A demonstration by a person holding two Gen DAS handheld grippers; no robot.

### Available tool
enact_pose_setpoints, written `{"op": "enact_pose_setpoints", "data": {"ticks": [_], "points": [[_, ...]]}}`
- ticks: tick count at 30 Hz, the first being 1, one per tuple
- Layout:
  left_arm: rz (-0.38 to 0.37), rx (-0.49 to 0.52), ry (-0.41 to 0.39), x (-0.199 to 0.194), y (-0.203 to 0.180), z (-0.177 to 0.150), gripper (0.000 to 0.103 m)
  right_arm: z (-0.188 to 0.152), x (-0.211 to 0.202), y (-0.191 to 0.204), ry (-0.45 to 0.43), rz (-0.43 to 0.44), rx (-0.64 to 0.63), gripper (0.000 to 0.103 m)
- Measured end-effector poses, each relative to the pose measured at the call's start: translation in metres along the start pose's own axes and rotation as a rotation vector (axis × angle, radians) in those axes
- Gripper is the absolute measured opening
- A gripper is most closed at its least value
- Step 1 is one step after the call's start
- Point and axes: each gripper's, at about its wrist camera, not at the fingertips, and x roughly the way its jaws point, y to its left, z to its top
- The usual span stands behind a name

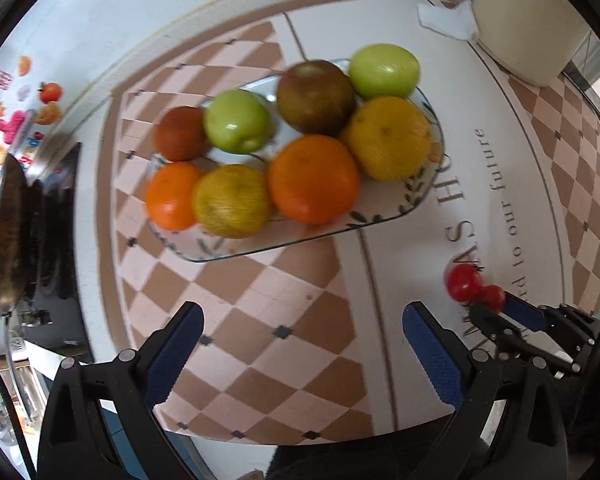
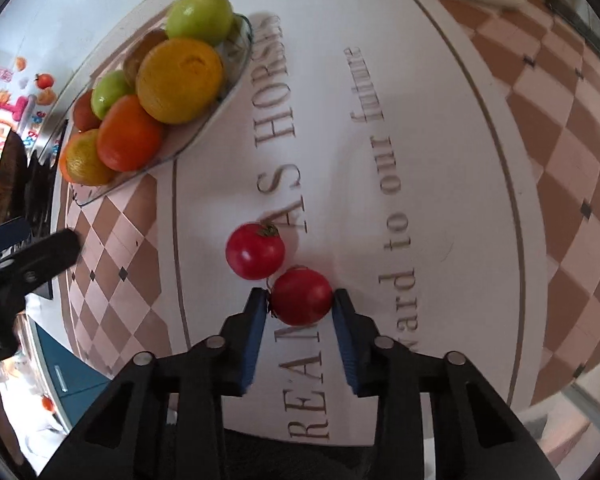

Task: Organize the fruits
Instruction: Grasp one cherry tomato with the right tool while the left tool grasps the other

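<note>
A glass tray [image 1: 384, 216] holds several fruits: oranges [image 1: 314, 179], yellow citrus [image 1: 388, 138], green apples [image 1: 238, 120] and brownish fruits [image 1: 316, 96]. It also shows in the right wrist view [image 2: 216, 114]. Two red tomatoes lie on the tablecloth right of the tray. My right gripper [image 2: 300, 300] is shut on the nearer tomato [image 2: 302, 296], both pads touching it; the other tomato [image 2: 255, 251] sits just beyond, touching it. In the left wrist view the tomatoes [image 1: 464, 282] and right gripper [image 1: 496, 308] are at the lower right. My left gripper [image 1: 300, 320] is open and empty, in front of the tray.
The table has a checkered and lettered cloth [image 2: 400, 160]. A cream container [image 1: 528, 20] and white paper [image 1: 448, 20] stand at the far right. A dark pan [image 1: 10, 232] on a stove lies left of the table. The table's front edge [image 1: 300, 440] is near.
</note>
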Motion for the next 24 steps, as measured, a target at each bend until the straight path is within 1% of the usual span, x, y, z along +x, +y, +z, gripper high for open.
{"op": "enact_pose_setpoints", "data": {"ticks": [2,5,7,9,11,12,14,16,18,19,20,22,24], "points": [[-0.026,0.004,0.012,0.004,-0.007,0.003,0.102,0.001,-0.003,-0.002,-0.002,-0.002,-0.002,0.033],[-0.087,0.009,0.021,0.008,-0.018,0.008,0.102,-0.001,-0.013,-0.011,-0.019,-0.016,0.0,0.033],[-0.14,0.018,0.025,0.011,-0.029,0.01,0.102,-0.004,-0.021,-0.019,-0.029,-0.024,0.013,0.033],[-0.196,0.044,0.036,0.016,-0.043,0.013,0.102,-0.006,-0.028,-0.027,-0.035,-0.041,0.022,0.033],[-0.231,0.078,0.046,0.021,-0.058,0.015,0.102,-0.007,-0.036,-0.036,-0.038,-0.049,0.039,0.033],[-0.239,0.091,0.053,0.024,-0.064,0.016,0.1,-0.007,-0.039,-0.041,-0.039,-0.056,0.046,0.033],[-0.255,0.097,0.074,0.032,-0.074,0.017,0.093,-0.007,-0.043,-0.05,-0.042,-0.067,0.061,0.033],[-0.268,0.097,0.092,0.038,-0.079,0.017,0.081,-0.004,-0.046,-0.061,-0.044,-0.075,0.08,0.033],[-0.276,0.102,0.102,0.042,-0.085,0.017,0.074,-0.002,-0.05,-0.069,-0.052,-0.079,0.094,0.033],[-0.277,0.105,0.102,0.043,-0.086,0.017,0.067,0.0,-0.052,-0.073,-0.054,-0.077,0.1,0.033],[-0.278,0.109,0.101,0.044,-0.088,0.017,0.064,0.0,-0.054,-0.074,-0.056,-0.078,0.106,0.033],[-0.281,0.116,0.101,0.045,-0.091,0.018,0.049,0.001,-0.057,-0.076,-0.062,-0.079,0.11,0.033],[-0.289,0.116,0.096,0.046,-0.093,0.019,0.041,0.003,-0.056,-0.075,-0.066,-0.078,0.11,0.033]]}}
